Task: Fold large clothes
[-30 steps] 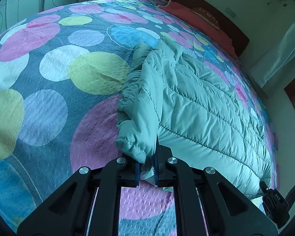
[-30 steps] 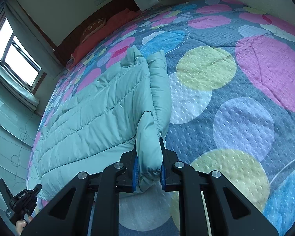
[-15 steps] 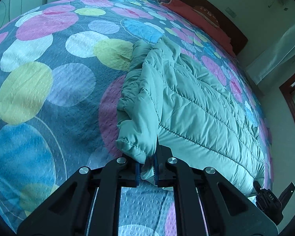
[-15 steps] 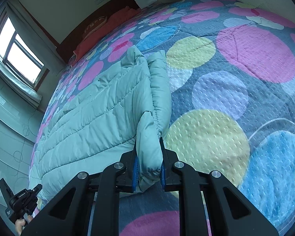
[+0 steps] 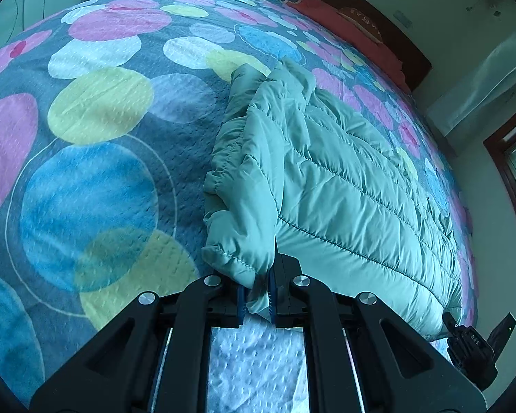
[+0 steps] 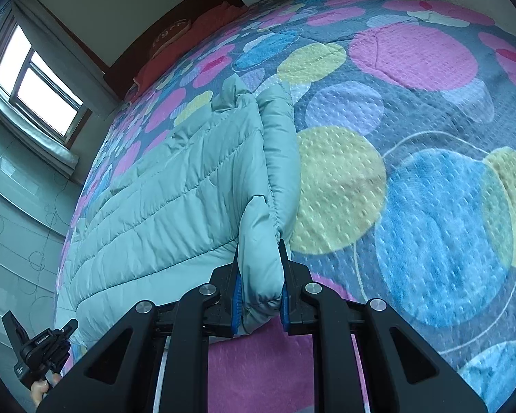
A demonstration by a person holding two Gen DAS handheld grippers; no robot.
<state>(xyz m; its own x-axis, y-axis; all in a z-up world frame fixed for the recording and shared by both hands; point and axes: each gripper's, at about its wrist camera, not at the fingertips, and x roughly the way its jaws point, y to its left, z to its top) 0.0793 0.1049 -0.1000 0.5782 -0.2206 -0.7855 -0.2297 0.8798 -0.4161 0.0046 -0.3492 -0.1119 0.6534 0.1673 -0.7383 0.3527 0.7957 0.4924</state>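
Bedroom w/ a bed (image 5: 96,158) under a circle-print cover, red pillow (image 5: 330,17) by the headboard edge. My quilted teal jacket (image 5: 330,186) lies across the bed, stretched betw both tools. My left gripper (image 5: 258,296) is nearly shut, pinching a thin hem corner. My right gripper (image 6: 259,292) is narrow too, clamped on a padded fold of the jacket (image 6: 175,186) right at its tips.
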